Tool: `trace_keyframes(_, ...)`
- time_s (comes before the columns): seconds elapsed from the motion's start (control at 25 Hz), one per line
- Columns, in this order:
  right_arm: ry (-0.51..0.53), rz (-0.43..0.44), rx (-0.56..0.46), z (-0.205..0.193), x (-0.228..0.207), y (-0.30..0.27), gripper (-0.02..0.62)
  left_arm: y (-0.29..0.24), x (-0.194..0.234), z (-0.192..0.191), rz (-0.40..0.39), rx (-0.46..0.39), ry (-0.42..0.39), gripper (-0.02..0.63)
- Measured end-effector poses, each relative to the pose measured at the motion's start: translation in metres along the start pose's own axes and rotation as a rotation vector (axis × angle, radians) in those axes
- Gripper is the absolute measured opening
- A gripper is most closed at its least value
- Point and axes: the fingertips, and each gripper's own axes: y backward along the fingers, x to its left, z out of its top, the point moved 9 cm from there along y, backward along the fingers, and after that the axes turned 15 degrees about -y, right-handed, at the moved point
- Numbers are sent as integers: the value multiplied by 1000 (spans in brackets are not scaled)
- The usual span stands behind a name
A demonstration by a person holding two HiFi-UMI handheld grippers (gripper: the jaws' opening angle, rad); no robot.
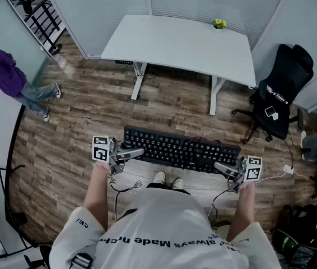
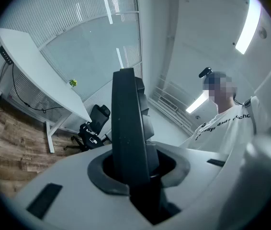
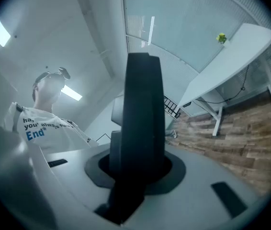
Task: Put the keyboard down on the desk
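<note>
Keyboard (image 1: 181, 149) held over the floor (image 1: 80, 111), well short of the desk (image 1: 169, 43); left gripper (image 1: 129, 153) and right gripper (image 1: 224, 167) each clamp one end. Carrying both ends level and lowering together should land it flat.

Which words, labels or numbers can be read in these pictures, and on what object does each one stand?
"End*": blue print on the person's white shirt, right gripper view.
"always Made": same shirt, head view; the rest of that line is unclear.
Key legends on the keyboard: too small to read.
White label on the office chair: too small to read.
</note>
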Motion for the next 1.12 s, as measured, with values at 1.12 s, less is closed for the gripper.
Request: trace_keyframes(1.12,-31,31,29,-7,-56,-13,109,18,22,-35,52,1,5,126)
